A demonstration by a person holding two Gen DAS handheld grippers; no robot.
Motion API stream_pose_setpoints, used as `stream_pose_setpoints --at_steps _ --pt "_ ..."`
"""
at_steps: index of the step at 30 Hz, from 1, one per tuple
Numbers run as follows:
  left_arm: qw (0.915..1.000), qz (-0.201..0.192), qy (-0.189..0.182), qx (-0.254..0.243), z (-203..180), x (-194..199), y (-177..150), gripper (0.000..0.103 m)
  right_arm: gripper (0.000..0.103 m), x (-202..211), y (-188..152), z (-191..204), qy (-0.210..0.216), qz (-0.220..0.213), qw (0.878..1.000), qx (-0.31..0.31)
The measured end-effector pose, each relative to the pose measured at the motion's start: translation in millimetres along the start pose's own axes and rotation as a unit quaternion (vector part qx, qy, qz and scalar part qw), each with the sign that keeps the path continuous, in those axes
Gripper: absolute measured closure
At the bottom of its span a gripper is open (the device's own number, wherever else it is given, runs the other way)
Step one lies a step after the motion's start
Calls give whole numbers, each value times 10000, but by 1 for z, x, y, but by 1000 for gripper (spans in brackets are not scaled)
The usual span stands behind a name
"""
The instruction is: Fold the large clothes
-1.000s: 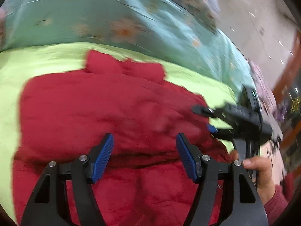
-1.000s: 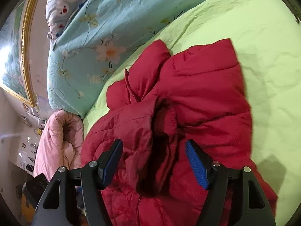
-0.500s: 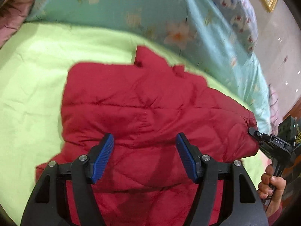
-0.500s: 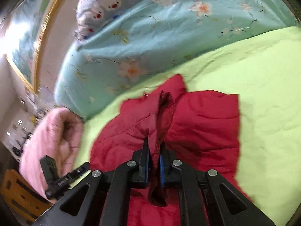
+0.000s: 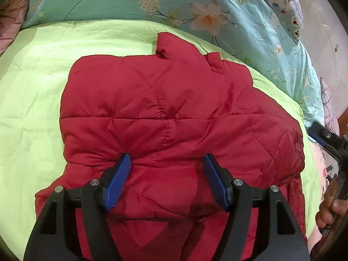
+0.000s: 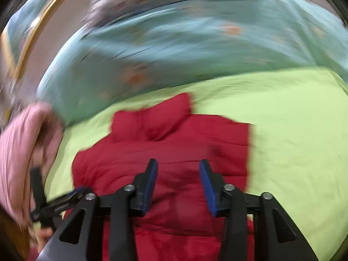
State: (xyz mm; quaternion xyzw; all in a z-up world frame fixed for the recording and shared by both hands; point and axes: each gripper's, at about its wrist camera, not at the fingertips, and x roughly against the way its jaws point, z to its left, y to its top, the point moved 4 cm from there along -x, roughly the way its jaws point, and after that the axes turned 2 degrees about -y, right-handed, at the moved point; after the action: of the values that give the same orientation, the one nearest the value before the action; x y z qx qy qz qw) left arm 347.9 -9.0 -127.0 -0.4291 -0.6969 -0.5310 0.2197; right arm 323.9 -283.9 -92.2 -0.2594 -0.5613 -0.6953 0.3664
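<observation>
A red quilted jacket (image 5: 174, 100) lies folded on a lime green sheet (image 5: 32, 87), its collar pointing toward the far quilt. My left gripper (image 5: 167, 161) hovers low over the jacket's near half, open, with only fabric below its blue pads. In the blurred right wrist view the same jacket (image 6: 174, 143) lies under my right gripper (image 6: 178, 165). Its jaws are opening and nothing is between them. A person's hand (image 5: 330, 208) holds the right tool at the right edge of the left wrist view.
A teal floral quilt (image 5: 130, 0) is bunched along the far side of the bed, with a cartoon-print pillow (image 5: 282, 0) behind it. A pink blanket (image 6: 21, 152) lies left of the jacket. Bare green sheet (image 6: 293, 130) stretches to the right of the jacket.
My right gripper shut on a raised fold of the jacket, then let it go and rose; the fold now lies flat. My left gripper sank closer to the jacket.
</observation>
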Motion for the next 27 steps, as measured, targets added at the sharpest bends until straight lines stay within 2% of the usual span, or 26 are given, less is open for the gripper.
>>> stream_pose_setpoints --at_steps 3,5,6,13,18,22,27 --pt "9998 88 76 -165 -2 -2 -1 33 52 -48 -8 21 -573 540 9951 604" --pt "9995 148 106 -273 -2 -4 -1 33 52 -81 -26 13 -871 994 9887 709" --pt "9994 186 104 -289 -2 -6 -1 33 52 -92 -33 5 -882 1141 9875 632" --pt "9989 244 214 -348 3 -17 -4 33 52 -105 -38 -9 -718 1080 9910 339" --pt "9985 297 226 -399 3 -16 -2 33 52 -96 -37 -10 -587 986 9932 172" --pt "9981 374 200 -447 4 -14 -1 33 50 -62 -39 -13 -477 846 9952 -90" --pt "9983 371 154 -416 1 -3 -1 33 50 -17 -51 -15 -469 709 9963 -89"
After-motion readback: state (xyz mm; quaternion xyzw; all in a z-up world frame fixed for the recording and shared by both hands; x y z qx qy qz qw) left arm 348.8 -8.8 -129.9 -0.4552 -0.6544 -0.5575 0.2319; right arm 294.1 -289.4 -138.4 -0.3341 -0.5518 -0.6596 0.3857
